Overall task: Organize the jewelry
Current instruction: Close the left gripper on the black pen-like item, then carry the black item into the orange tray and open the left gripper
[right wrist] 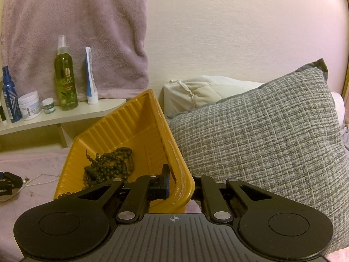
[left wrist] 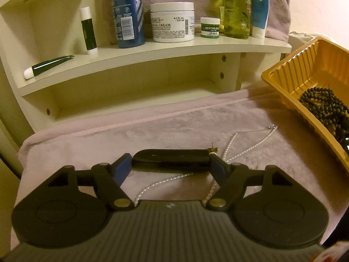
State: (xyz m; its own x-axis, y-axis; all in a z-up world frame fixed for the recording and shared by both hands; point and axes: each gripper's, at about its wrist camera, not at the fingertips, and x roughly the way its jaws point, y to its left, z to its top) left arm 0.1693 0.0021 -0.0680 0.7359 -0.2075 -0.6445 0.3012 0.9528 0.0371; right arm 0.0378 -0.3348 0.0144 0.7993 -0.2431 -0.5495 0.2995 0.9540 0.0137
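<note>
The right claw (right wrist: 174, 185) is pinching the yellow tray's rim (right wrist: 181, 174), dark bead strand (right wrist: 109, 166) already inside; the left claw (left wrist: 172, 163) is straddling, perhaps gripping, a black case (left wrist: 172, 158), pearl necklace (left wrist: 231, 150) remaining

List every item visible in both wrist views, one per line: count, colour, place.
tray: 1, orange, on the blanket at right, rim clamped
bead strand: 1, dark green, inside tray
pearl chain: 1, white, on pink blanket
black bangle: 1, black, on blanket between the left fingers
blanket: 1, pink, covering the surface
shelf: 1, cream, behind blanket
blue bottle: 1, on shelf
cream jar: 1, white, on shelf
lip balm jar: 1, green and white, on shelf
olive spray bottle: 1, green, on shelf
blue-white tube: 1, on shelf
stick: 1, dark green, standing on shelf
dark tube: 1, lying on shelf
pillow: 1, grey, right of tray
left gripper: 1, black, around bangle
right gripper: 1, black, shut on tray
</note>
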